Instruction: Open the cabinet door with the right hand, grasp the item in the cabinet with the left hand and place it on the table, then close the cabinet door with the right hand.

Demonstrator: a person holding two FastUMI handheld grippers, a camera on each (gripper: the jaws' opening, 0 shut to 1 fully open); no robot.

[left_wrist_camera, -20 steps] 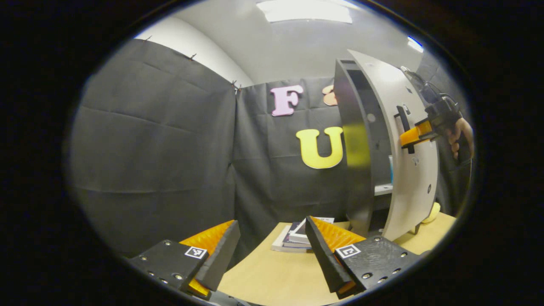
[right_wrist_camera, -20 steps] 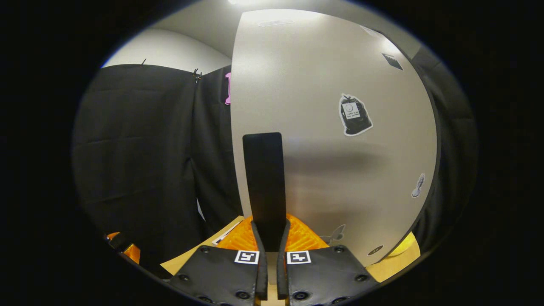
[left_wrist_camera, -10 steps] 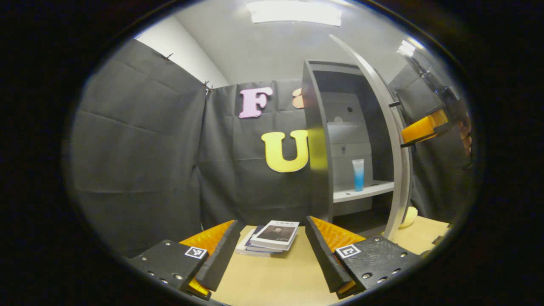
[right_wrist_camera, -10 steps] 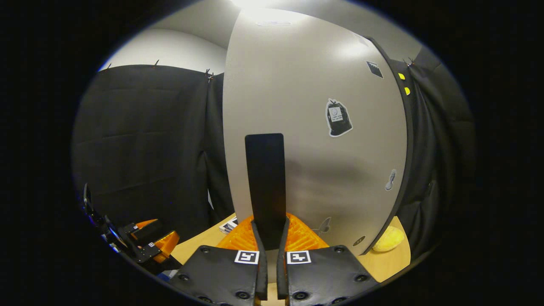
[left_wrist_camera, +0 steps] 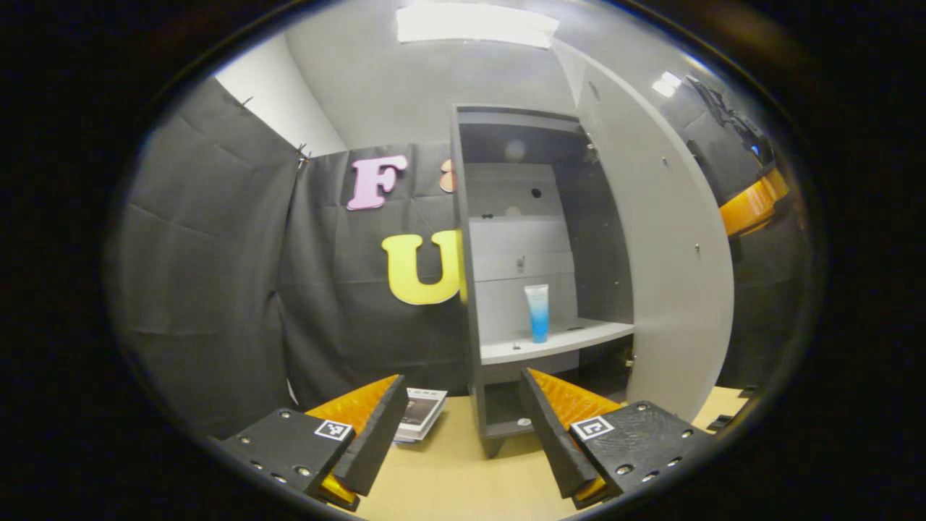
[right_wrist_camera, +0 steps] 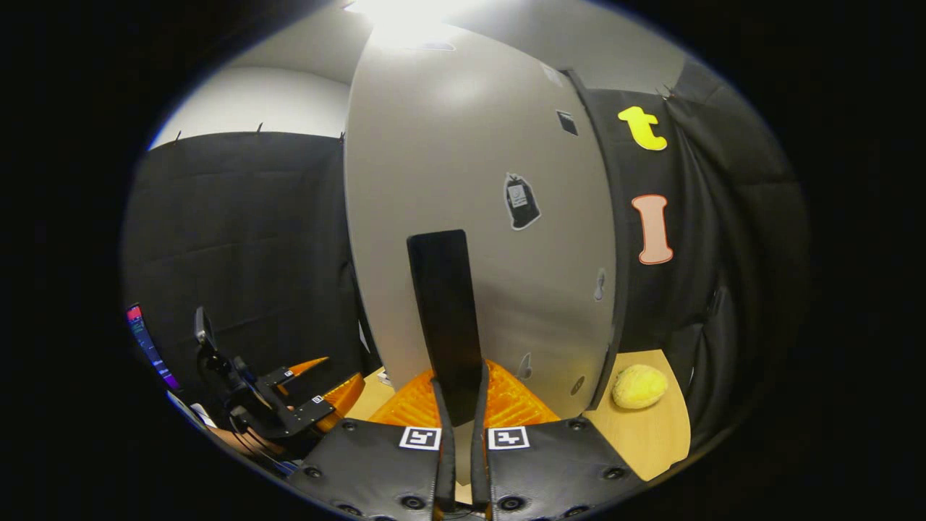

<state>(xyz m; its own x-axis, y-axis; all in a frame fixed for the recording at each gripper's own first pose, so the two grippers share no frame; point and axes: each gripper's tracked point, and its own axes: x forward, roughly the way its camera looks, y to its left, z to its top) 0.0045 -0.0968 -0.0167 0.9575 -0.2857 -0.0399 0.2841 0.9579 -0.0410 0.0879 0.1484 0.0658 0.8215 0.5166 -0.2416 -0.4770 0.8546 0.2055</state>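
While the right gripper (right_wrist_camera: 457, 405) is clamping both fingers on the black door handle (right_wrist_camera: 443, 311), the cabinet door (right_wrist_camera: 477, 217) is standing swung wide open, its outer face w/ a few stickers facing the right gripper view. Handle is running upright between the two fingers, gap btwn them nearly closed around it.

Seen from the left gripper view, the cabinet (left_wrist_camera: 463, 253) is showing its grey interior, door (left_wrist_camera: 655, 253) hanging off to the right side. Item, a blue-and-white tube (left_wrist_camera: 537, 312), is standing upright on the middle shelf (left_wrist_camera: 579, 339) inside, toward the back, apart from the walls. Right gripper (left_wrist_camera: 749, 206) is peeking out past the door's far edge.

Left gripper (left_wrist_camera: 463, 427) is hovering over the table (left_wrist_camera: 448, 477) w/ jaws spread wide, holding nothing, well short of the cabinet opening. Books (left_wrist_camera: 421, 412) are lying stacked on the table just left of the cabinet base.

In the right gripper view, a yellow roundish object (right_wrist_camera: 639, 386) is sitting on the table (right_wrist_camera: 651, 434) beside the door's right edge; left gripper (right_wrist_camera: 311, 398) is showing low at left, fingers apart.
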